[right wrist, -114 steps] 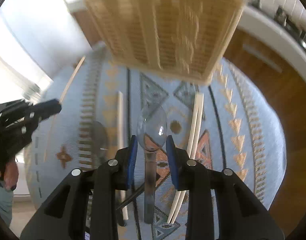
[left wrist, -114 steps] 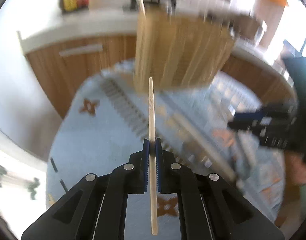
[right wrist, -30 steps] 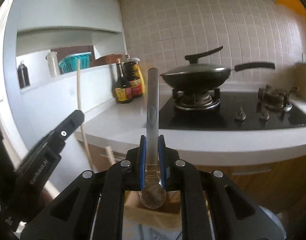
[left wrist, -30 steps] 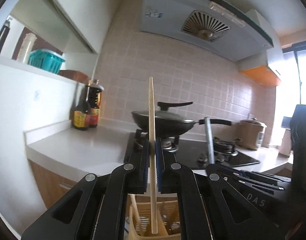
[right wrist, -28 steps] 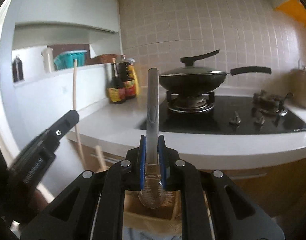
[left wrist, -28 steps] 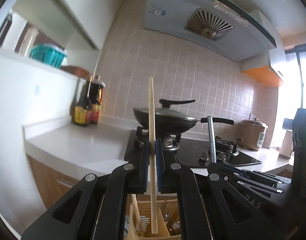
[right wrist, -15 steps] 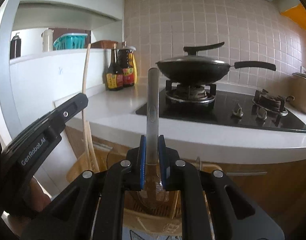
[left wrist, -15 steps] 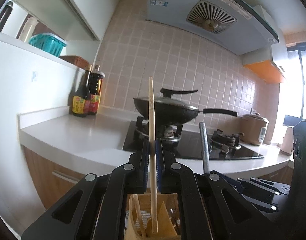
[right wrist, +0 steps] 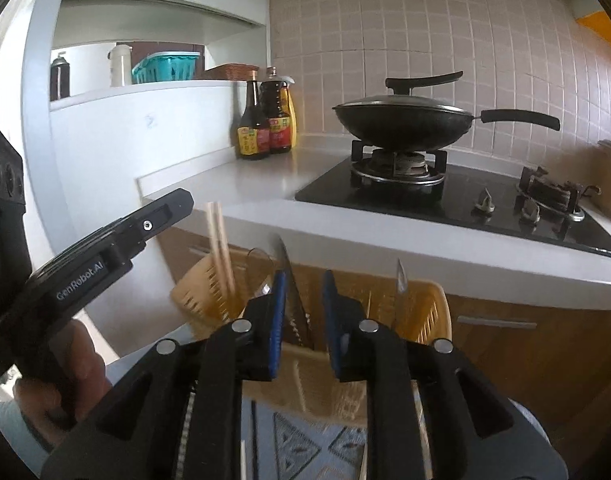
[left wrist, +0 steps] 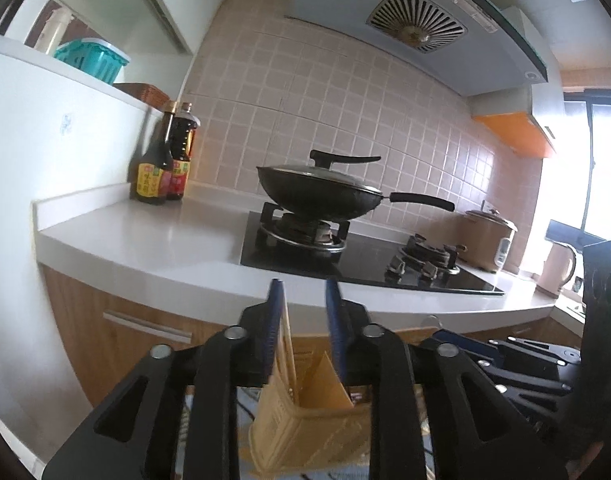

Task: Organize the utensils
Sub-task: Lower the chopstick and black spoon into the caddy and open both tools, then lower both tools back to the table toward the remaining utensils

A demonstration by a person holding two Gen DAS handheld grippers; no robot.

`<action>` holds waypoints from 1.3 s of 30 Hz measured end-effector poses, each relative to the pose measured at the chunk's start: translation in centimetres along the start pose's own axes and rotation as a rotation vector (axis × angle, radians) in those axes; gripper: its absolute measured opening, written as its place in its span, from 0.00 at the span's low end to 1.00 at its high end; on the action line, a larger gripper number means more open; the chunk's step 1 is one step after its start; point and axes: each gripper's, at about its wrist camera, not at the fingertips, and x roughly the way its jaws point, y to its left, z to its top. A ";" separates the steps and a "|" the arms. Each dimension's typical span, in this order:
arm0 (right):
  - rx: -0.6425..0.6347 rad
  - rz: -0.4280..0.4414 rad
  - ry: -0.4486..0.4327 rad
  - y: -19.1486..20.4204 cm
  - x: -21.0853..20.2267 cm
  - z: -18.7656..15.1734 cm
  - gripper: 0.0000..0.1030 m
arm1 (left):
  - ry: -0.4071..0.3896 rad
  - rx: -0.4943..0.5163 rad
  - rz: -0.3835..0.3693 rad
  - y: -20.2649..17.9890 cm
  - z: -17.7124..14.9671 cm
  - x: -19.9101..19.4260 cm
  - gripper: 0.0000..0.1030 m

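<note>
The left tool [left wrist: 303, 300] stands with its blue pads parted and nothing clamped between them; a pale chopstick [left wrist: 286, 340] rises just beside the left pad, its lower end inside the yellow basket [left wrist: 301, 424] below. The right tool [right wrist: 303, 292] is likewise spread, its pads apart and empty. A metal handle [right wrist: 291, 300] leans in the gap between them without being pinched, standing in the basket [right wrist: 425, 312]. Two chopsticks [right wrist: 219, 248] stick up from the basket's left end, and another thin utensil [right wrist: 399, 280] shows at the right. The basket sits on a patterned cloth [right wrist: 305, 444], in front of the worktop [right wrist: 345, 236] carrying a wok [right wrist: 401, 124] and bottles [right wrist: 265, 128].
</note>
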 end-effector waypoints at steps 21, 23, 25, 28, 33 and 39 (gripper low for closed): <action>0.221 -0.006 0.497 -2.0 -8.8 -5.2 0.47 | 0.642 -0.171 -0.140 -0.1 -3.2 -6.5 0.51; 0.273 0.036 0.590 -2.2 -7.9 -7.7 0.47 | 0.709 -0.166 -0.126 -0.2 -5.6 -6.0 0.51; 0.301 0.039 0.674 -2.4 -7.0 -10.2 0.45 | 0.776 -0.171 -0.115 -0.3 -8.3 -5.6 0.51; 0.344 0.054 0.778 -2.5 -5.9 -13.4 0.35 | 0.867 -0.191 -0.118 -0.7 -11.7 -4.5 0.51; 0.432 0.083 0.843 -3.0 -4.8 -15.7 0.31 | 0.883 -0.151 -0.070 -2.1 -14.1 -4.0 0.50; 0.420 0.052 0.853 -2.4 -3.9 -16.5 0.30 | 0.872 -0.119 -0.034 -3.3 -15.2 -3.1 0.49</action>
